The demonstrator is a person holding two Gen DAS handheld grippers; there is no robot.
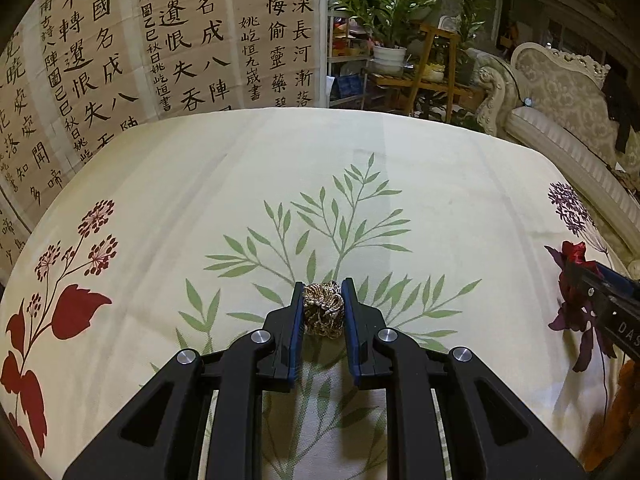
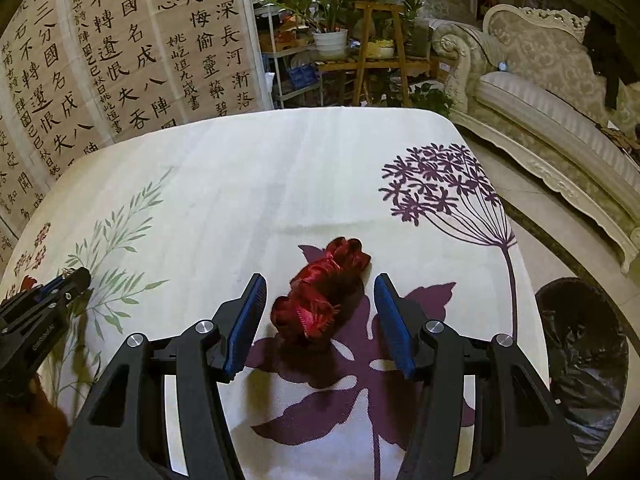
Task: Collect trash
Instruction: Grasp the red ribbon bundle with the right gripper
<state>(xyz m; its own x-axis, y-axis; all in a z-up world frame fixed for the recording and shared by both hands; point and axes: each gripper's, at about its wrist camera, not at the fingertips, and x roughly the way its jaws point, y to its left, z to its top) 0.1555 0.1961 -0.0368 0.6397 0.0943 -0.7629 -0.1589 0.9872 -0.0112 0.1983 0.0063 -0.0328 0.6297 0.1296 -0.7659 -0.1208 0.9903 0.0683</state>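
My left gripper [image 1: 323, 284] is shut on a crumpled gold-and-brown wad of trash [image 1: 323, 314], just above the flowered tablecloth [image 1: 240, 168]. A crumpled red shiny wad [image 2: 320, 292] lies on the cloth between the fingers of my right gripper [image 2: 321, 278], which is open, with a gap on each side of the wad. The left wrist view shows the right gripper [image 1: 580, 270] at the far right edge beside the red wad [image 1: 573, 251]. The right wrist view catches the left gripper [image 2: 78, 276] at its left edge.
A bin lined with a black bag [image 2: 580, 360] stands on the floor off the table's right edge. Behind the table hang calligraphy sheets [image 2: 120, 52]. Potted plants on shelves [image 2: 332, 40] and an ornate sofa [image 2: 540, 92] fill the background.
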